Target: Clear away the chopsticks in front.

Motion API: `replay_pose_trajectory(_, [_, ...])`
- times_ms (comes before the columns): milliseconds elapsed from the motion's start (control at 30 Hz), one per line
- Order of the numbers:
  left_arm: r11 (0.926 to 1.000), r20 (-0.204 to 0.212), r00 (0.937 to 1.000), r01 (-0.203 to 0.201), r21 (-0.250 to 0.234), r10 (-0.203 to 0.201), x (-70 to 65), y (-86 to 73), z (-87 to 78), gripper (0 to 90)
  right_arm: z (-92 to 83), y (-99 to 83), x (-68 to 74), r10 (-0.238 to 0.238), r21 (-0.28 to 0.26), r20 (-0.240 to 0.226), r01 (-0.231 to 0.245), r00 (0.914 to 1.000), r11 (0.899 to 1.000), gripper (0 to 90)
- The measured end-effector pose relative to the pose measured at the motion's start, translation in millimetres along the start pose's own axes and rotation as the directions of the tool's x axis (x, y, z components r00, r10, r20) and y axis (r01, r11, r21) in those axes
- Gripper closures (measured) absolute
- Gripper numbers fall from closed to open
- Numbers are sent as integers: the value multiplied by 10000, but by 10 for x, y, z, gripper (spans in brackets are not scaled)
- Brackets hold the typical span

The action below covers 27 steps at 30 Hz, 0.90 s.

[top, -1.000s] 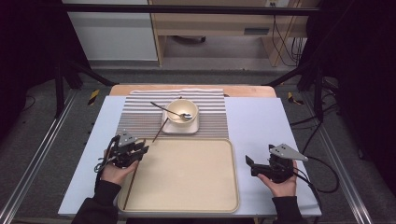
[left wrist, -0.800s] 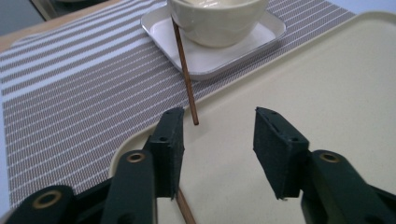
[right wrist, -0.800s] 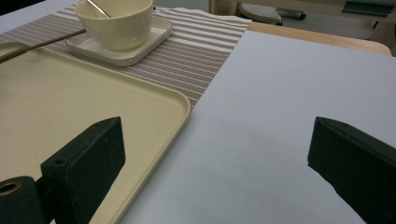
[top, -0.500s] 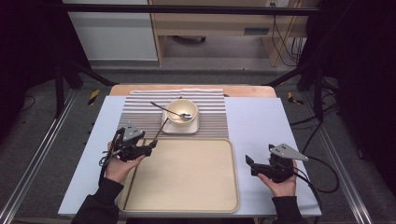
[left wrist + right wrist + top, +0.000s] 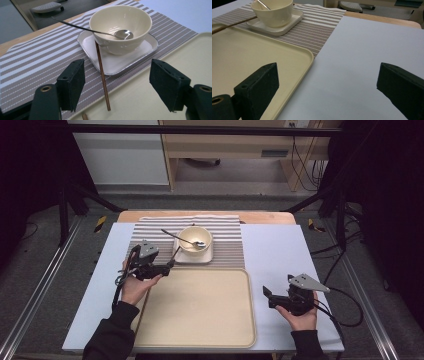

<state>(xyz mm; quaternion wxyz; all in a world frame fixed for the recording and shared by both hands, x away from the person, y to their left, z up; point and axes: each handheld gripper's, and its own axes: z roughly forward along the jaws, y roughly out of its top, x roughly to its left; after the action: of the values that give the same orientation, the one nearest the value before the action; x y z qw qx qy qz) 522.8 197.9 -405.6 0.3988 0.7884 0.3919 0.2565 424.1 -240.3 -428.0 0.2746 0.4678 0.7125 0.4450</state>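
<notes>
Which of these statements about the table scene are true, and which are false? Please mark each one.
1. A spoon lies in the bowl. True.
2. The bowl stands directly on the tray. False: it stands on a small white plate on the striped mat.
3. The left gripper is shut on the chopstick. False: its jaws have just been opening; the chopstick lies free between them.
4. The right gripper is open above the table. True.

Left gripper (image 5: 167, 268) jaws just opening wide, right gripper (image 5: 266, 296) held agape
</notes>
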Motion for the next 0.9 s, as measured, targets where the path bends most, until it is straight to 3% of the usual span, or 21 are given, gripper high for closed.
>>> replay_pose_trajectory(133, [9999,-220,9998,-19,159,22,25,47,126,260,-2,1,-3,1,3,0,-1,10000,10000,43])
replay_pose_trajectory(233, [9997,-220,9997,92,230,-87,52,71,213,255,3,2,-6,1,-15,7,-1,10000,10000,43])
replay_pose_trajectory(500, [9982,-294,9995,-70,593,88,114,90,433,257,11,-1,0,20,30,-18,-20,10000,10000,43])
replay_pose_trajectory(900, [9922,-435,9986,-228,1229,284,167,84,751,414,18,-2,-2,22,70,-38,-22,10000,10000,43])
